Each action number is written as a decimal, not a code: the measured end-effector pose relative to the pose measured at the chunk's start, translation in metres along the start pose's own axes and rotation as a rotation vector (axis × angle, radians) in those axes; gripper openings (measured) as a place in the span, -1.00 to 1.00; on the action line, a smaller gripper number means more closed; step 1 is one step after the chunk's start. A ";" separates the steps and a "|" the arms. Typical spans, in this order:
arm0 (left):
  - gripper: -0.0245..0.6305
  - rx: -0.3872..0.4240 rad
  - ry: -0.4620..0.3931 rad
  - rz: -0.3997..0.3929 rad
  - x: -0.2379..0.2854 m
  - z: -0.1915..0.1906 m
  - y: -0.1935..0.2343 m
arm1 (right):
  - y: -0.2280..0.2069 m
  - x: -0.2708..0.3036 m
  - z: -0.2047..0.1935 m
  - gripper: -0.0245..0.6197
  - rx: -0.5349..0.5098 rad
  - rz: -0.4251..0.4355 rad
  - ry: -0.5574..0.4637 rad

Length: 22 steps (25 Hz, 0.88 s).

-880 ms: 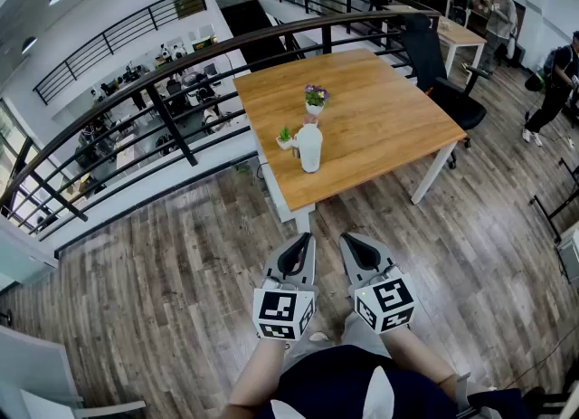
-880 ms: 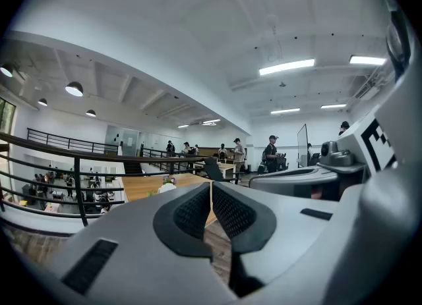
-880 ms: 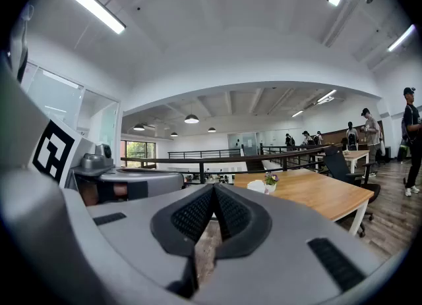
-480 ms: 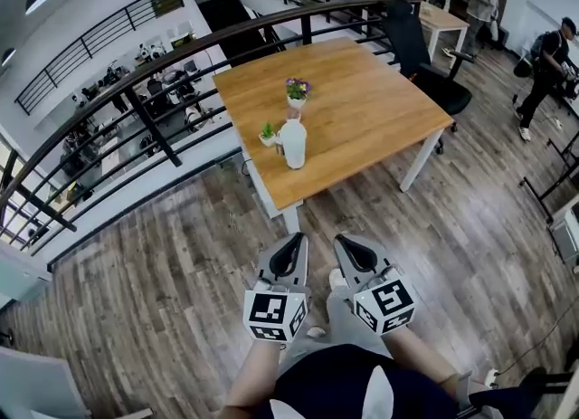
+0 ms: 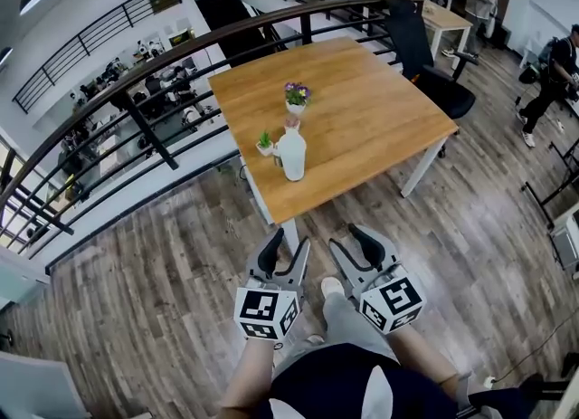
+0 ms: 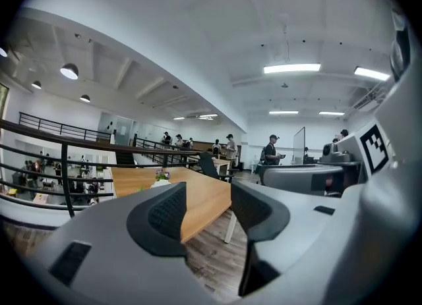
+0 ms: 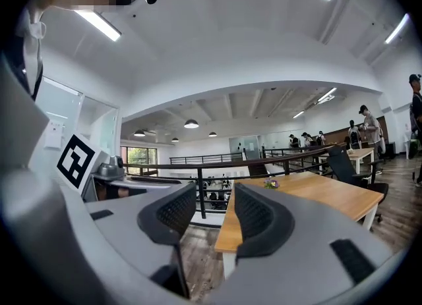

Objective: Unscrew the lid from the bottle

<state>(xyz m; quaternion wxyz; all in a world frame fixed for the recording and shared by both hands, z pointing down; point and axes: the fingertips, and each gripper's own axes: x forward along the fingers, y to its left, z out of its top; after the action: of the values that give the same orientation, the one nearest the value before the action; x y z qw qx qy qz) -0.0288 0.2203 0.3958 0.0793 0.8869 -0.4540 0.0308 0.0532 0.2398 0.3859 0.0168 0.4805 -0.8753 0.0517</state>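
Left gripper (image 5: 283, 256) and right gripper (image 5: 356, 252) hover side by side, jaws spread and empty; the white bottle (image 5: 292, 155) stands on the worktop (image 5: 380, 128), well ahead of both

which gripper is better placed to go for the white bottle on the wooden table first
Left, probably. Both are open and empty, but the white bottle stands almost straight ahead of the left gripper; the right gripper sits off to the side.
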 end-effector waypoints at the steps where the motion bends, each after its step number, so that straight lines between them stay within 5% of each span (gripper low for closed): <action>1: -0.27 0.010 0.006 0.003 0.007 0.001 0.004 | -0.005 0.006 0.002 -0.36 -0.005 0.002 -0.001; 4: -0.10 0.043 0.016 0.013 0.029 0.005 0.017 | -0.023 0.025 0.008 -0.20 -0.016 0.021 -0.001; 11: -0.05 0.068 0.068 0.028 0.074 0.008 0.046 | -0.060 0.068 0.020 -0.01 -0.025 0.067 0.024; 22: 0.00 0.027 0.124 0.096 0.131 0.004 0.076 | -0.108 0.117 0.024 -0.08 -0.037 0.154 0.074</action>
<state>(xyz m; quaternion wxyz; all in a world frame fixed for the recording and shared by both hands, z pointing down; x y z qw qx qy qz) -0.0136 0.0712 0.4169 0.0936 0.8616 -0.4896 0.0954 0.0820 0.0809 0.3798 0.0540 0.4091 -0.9093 0.0546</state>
